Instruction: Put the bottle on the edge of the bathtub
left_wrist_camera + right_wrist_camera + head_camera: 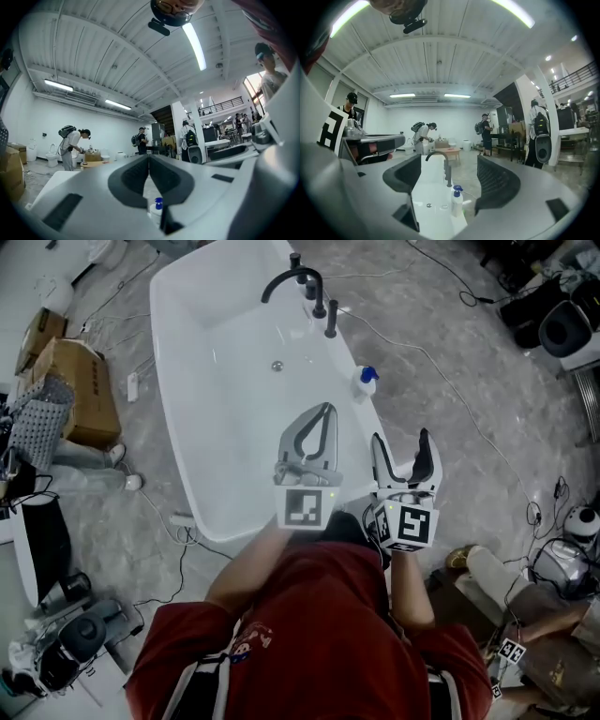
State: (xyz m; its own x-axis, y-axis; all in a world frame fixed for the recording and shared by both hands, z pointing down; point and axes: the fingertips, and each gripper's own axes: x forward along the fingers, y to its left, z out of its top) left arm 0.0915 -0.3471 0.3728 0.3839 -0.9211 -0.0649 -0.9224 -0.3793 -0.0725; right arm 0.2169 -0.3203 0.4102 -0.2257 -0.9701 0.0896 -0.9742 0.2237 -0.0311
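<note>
A white bottle with a blue pump top (365, 382) stands upright on the right rim of the white bathtub (187, 427). My left gripper (327, 411) hangs over the tub's near right part, jaws shut with nothing between them. My right gripper (400, 437) is held just outside the tub's right rim, nearer to me than the bottle, open and empty. In the left gripper view the shut gripper (149, 159) points past the bottle (157, 209), which shows low between the jaw bases. The right gripper view frames the bottle (456, 202) between the open gripper (450, 176), well ahead of the fingertips.
A black faucet (298, 282) with handles stands on the tub's far right rim; the drain (277, 365) lies in the basin. Cardboard boxes (80, 390) sit left of the tub, with cables on the marble floor. Equipment (562, 329) is at the right. Several people stand far off.
</note>
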